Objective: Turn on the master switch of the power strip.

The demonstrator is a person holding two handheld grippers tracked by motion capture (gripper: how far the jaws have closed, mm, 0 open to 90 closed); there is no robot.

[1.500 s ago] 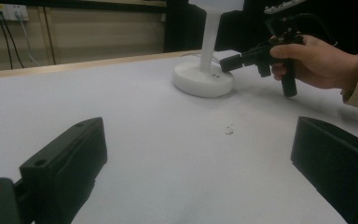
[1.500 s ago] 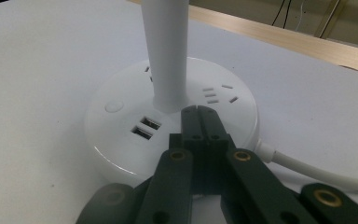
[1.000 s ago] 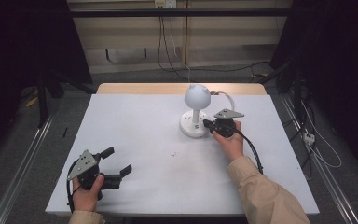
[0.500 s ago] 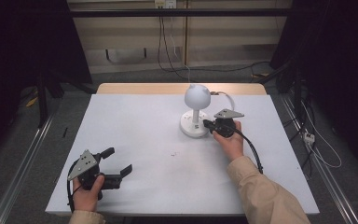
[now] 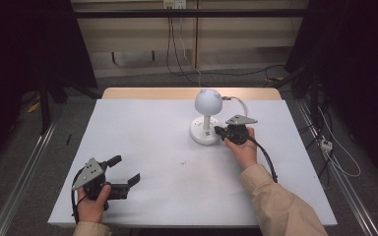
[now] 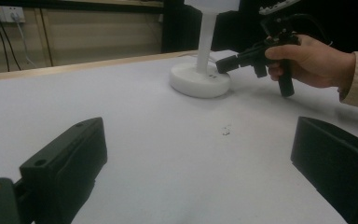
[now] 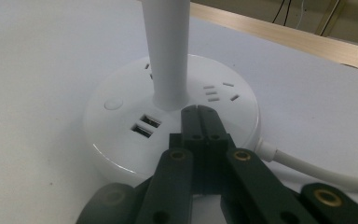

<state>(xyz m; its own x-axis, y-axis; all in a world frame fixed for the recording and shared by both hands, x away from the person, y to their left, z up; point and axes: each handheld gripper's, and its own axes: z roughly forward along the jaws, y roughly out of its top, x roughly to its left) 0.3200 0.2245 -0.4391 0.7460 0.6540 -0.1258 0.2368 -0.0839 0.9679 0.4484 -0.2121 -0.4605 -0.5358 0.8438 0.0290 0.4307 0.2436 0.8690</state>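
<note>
Lamp (image 5: 207, 105) is sitting mid-table at the back, right gripper (image 7: 199, 114) is pressing its closed jaws onto the base, left gripper (image 5: 123, 173) is idling wide open, so nothing's switched yet I'd guess.

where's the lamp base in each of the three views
High view: the lamp base sits right of centre on the table, by the right gripper.
Left gripper view: upper middle, at the tips of that gripper.
Right gripper view: centre, just past the shut fingers.
Shared landmark: the white stem.
</note>
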